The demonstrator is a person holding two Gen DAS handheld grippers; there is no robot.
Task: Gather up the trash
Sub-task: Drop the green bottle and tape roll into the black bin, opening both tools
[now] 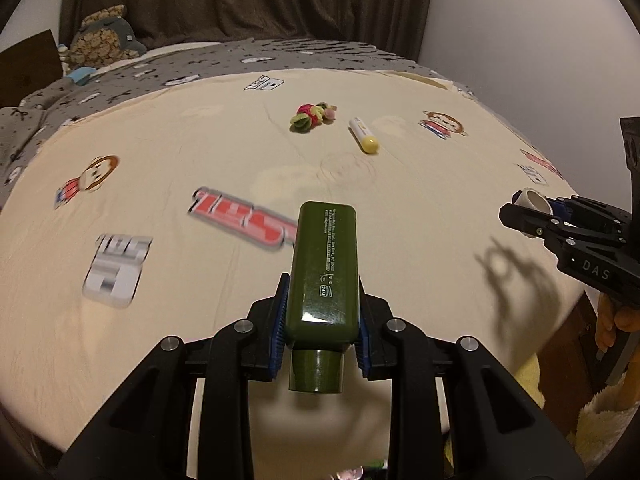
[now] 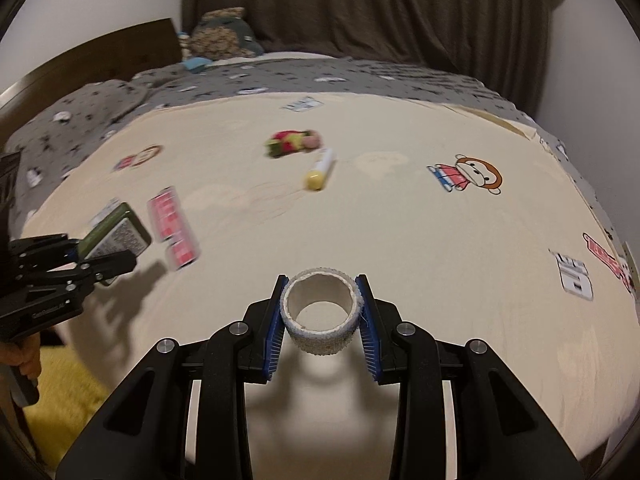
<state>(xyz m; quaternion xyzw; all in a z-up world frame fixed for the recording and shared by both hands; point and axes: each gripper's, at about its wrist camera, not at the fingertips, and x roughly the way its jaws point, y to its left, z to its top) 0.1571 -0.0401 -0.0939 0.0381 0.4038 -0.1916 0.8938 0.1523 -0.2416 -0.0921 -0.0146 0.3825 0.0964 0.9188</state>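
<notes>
My left gripper (image 1: 322, 312) is shut on a dark green bottle (image 1: 326, 268), cap toward the camera, lifted above the cream bedsheet (image 1: 180, 152). The same bottle (image 2: 116, 232) and left gripper (image 2: 116, 264) show at the left edge of the right wrist view. My right gripper (image 2: 322, 312) is shut on a white tape roll (image 2: 320, 312), its hollow core facing up. That roll (image 1: 532, 200) and right gripper (image 1: 524, 216) appear at the right of the left wrist view. A yellow-capped white marker (image 1: 363, 135) (image 2: 320, 168) and a small red-green knitted toy (image 1: 312, 116) (image 2: 294, 142) lie mid-bed.
A grey patterned duvet (image 1: 120, 80) and a plush toy (image 1: 106, 38) lie at the far end by a brown curtain (image 2: 360, 8). A wooden headboard (image 2: 100, 52) stands at the left. A yellow fluffy rug (image 2: 64, 384) lies on the floor beside the bed's near edge.
</notes>
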